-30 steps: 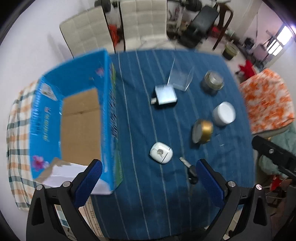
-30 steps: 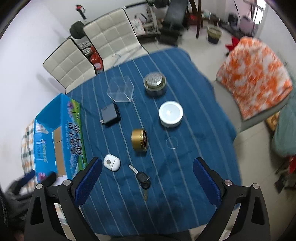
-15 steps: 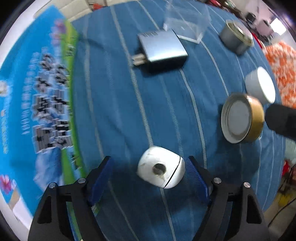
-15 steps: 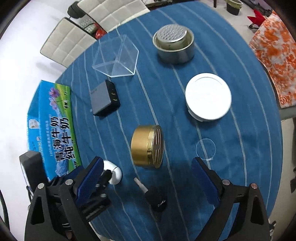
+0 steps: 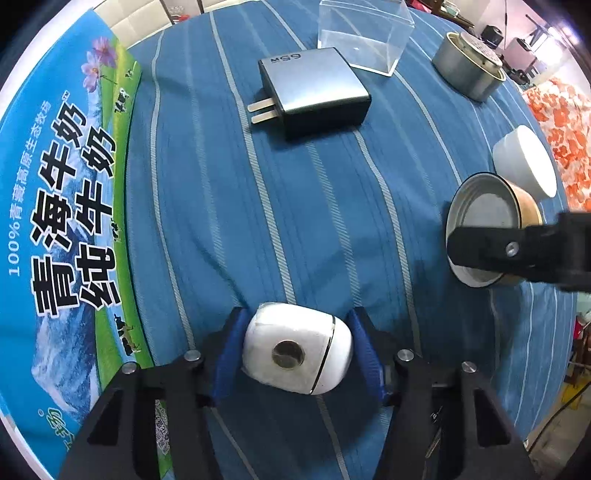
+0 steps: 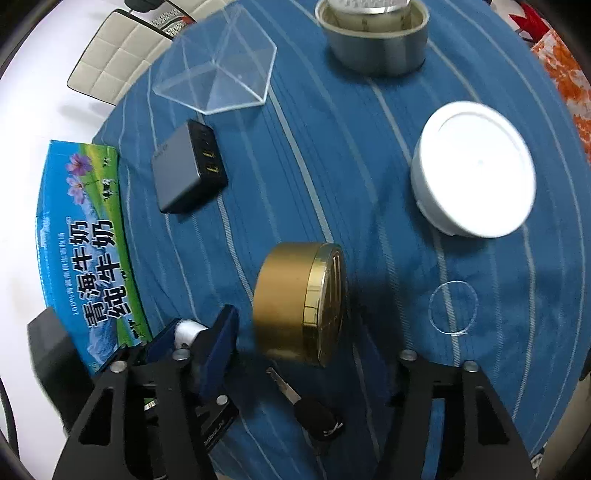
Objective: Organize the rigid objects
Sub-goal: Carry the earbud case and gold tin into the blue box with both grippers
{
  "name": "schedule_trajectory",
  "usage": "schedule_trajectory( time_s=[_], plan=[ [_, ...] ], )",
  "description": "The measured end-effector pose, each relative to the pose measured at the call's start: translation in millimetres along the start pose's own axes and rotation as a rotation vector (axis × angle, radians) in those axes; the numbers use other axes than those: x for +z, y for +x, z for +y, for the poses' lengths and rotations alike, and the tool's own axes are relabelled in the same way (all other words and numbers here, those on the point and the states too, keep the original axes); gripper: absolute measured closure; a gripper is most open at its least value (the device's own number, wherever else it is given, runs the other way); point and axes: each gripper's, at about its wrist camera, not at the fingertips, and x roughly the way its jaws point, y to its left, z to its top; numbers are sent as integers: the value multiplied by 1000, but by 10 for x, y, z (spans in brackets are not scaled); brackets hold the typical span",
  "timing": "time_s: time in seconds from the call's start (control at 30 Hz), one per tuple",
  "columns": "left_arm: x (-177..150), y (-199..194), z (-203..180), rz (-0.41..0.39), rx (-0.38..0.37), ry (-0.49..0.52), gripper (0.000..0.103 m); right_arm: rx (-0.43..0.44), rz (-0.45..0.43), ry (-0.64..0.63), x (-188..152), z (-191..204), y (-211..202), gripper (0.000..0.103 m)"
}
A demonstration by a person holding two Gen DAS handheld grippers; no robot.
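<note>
- The left gripper [image 5: 297,350] points down at the blue striped tablecloth [image 5: 207,206]; its jaws are closing, and the blue pads sit against both sides of the white earbud case [image 5: 297,352], which rests on the cloth.
- The white earbud case lies just beside the blue milk carton box [image 5: 66,229], at that box's near end.
- The right gripper [image 6: 295,343] straddles the gold tin [image 6: 301,301], which lies on its side; its jaws are closing, with a gap visible between its left blue pad and the tin, and its right pad is lost in shadow.
- A black car key [image 6: 310,410] lies just below the gold tin, between the right gripper's arms.
- Farther from the milk carton box than the earbud case lie a grey charger [image 5: 314,92], a clear plastic box [image 5: 364,35], a silver tin [image 5: 471,70] and a white round container [image 6: 474,173].
</note>
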Motion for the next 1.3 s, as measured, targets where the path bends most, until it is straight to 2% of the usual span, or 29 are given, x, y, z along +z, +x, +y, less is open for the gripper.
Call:
schedule_trajectory(
  time_s=[0.07,0.13,0.3,0.5,0.7,0.93,1.07,1.2,1.3],
  plan=[
    [36,134,-24,-7,14,-14,49,-20,1,5,7,9,57,59],
    [10,75,10,-19,24,-28,49,-25,-19,3,-1,17,53,60],
    [62,-173,92,-35,20,-70,49,-66,-65,-36,-45,58,-39,73],
    [63,-494,90,-60,27,-71,49,-86,-98,-59,-91,44,-139,74],
    [137,-843,62,-93,31,-66,49,-89,-153,-94,-202,12,-450,74],
    [112,-1285,167,-138,25,-85,49,-126,-219,-142,-342,179,-810,74],
    [-12,-1486,220,-175,24,-99,49,-162,-257,-154,-434,254,-990,74],
    [-48,-1715,425,-214,18,-110,49,-174,-283,-157,-498,380,-1076,74],
    [49,-1655,434,-239,16,-113,49,-176,-304,-169,-551,552,-1143,74]
  ],
)
